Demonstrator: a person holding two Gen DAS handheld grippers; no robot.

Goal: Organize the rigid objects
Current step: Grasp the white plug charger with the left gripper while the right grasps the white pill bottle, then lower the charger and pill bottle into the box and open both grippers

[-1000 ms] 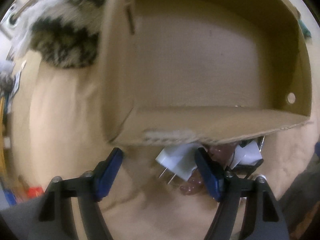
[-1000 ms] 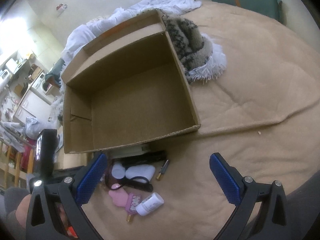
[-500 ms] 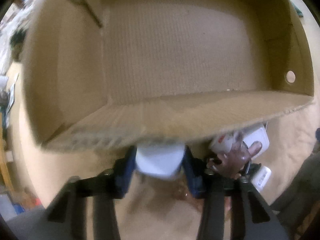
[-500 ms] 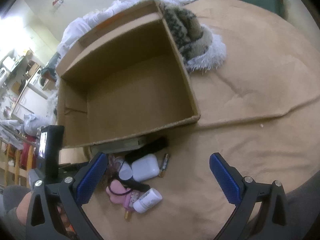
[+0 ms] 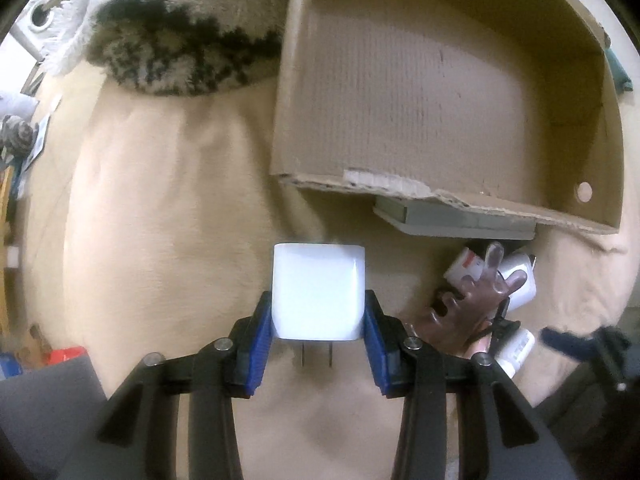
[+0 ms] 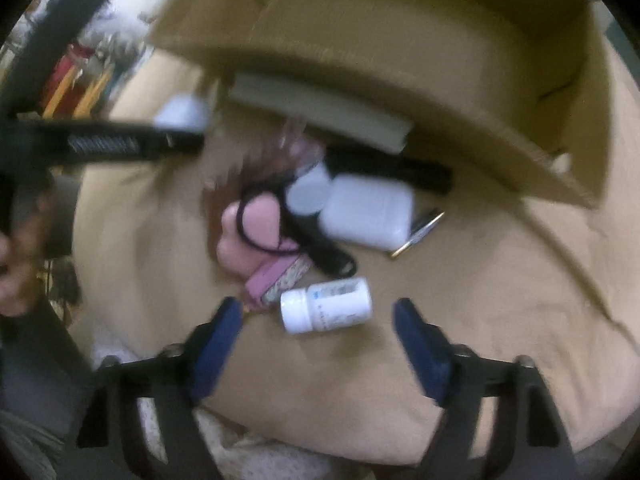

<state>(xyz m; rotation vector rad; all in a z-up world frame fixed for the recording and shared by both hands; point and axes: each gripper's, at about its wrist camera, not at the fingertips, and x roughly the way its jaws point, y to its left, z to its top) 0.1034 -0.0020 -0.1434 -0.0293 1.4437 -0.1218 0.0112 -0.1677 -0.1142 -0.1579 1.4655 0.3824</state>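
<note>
My left gripper (image 5: 318,318) is shut on a white charger plug (image 5: 318,288), its prongs pointing back toward the camera, held over the tan bedding to the left of the pile. The open cardboard box (image 5: 440,80) lies beyond. In the right wrist view a white pill bottle (image 6: 326,306) lies on its side just ahead of my right gripper (image 6: 320,330). Its jaws are closing, with the bottle between the tips but untouched. Behind the bottle sit a white case (image 6: 368,212), a pink item (image 6: 256,232) and a brown claw clip (image 5: 468,312).
A grey book (image 5: 452,220) is wedged under the box's near edge. A fuzzy black-and-white blanket (image 5: 180,40) lies left of the box. Tan bedding (image 5: 160,200) covers the surface. A long black object (image 6: 392,168) lies by the book. A hand (image 6: 16,272) shows at the left edge.
The left gripper closed on the white charger and carried it away from the pile. The right gripper dropped toward the pile, rolled, and its jaws narrowed around the pill bottle's spot.
</note>
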